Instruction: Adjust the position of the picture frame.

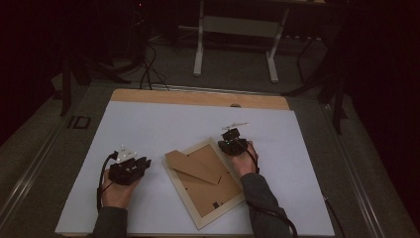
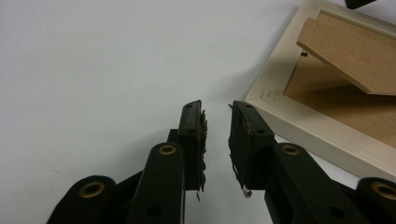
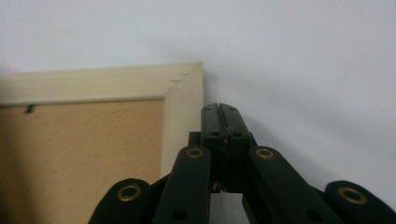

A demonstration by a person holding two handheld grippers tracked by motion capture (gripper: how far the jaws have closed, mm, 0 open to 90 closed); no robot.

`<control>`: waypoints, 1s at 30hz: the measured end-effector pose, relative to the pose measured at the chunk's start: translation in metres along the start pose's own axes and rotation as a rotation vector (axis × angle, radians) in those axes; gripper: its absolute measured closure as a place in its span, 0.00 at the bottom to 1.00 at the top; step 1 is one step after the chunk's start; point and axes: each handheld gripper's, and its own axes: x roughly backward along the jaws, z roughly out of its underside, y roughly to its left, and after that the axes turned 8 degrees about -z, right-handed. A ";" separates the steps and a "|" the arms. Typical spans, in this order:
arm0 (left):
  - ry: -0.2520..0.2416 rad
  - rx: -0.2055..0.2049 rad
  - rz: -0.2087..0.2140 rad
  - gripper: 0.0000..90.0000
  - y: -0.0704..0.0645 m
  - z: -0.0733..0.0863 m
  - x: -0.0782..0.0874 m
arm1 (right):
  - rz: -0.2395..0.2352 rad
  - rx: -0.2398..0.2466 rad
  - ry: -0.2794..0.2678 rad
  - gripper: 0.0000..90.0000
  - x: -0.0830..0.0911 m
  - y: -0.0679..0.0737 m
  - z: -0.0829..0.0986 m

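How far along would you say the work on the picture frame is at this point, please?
Done: the picture frame lies face down, its backing board lifted askew. In hand: nothing; the left hand-held gripper is open beside it, the right hand-held gripper shut at its corner. Left: probably removing or reseating the board.

High view: we look forward and down from above the person's side onto the white table (image 1: 148,129). Left gripper view: close over the tabletop, facing the picture frame (image 2: 299,126) at one corner. Right gripper view: closer still, beside another corner. All three views share that frame.
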 end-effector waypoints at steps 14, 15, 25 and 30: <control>0.008 -0.009 0.008 0.84 0.000 0.000 -0.002 | -0.092 0.085 0.010 0.99 0.021 0.017 0.019; 0.009 -0.011 0.011 0.84 -0.001 0.000 -0.003 | -0.094 0.091 0.013 0.99 0.022 0.018 0.021; -0.009 -0.013 0.046 0.88 -0.004 -0.001 -0.003 | -0.111 0.109 0.019 0.99 0.038 0.022 0.044; -0.016 0.000 0.080 0.92 -0.005 -0.001 -0.003 | -0.118 0.107 0.021 0.99 0.044 0.023 0.056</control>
